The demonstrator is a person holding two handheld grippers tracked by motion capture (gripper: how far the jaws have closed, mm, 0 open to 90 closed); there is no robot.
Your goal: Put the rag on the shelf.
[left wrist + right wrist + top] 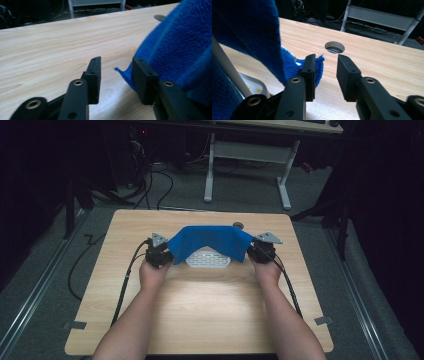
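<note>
A blue cloth (210,242) hangs in an arch over a white perforated tray (208,260) at the middle of the wooden table (200,310). My left gripper (162,252) sits at the cloth's left end. In the left gripper view it (117,72) stands open, with the blue cloth (180,50) lying against its right jaw and one corner reaching into the gap. My right gripper (261,251) sits at the cloth's right end. In the right gripper view it (325,67) is open too, and the cloth (249,32) drapes past its left jaw.
A round cable hole (238,225) lies in the tabletop just behind the cloth, ahead of the right gripper's jaws (334,47). The tray's white rim (255,86) shows under the cloth. A white desk frame (247,165) stands on the floor beyond the table.
</note>
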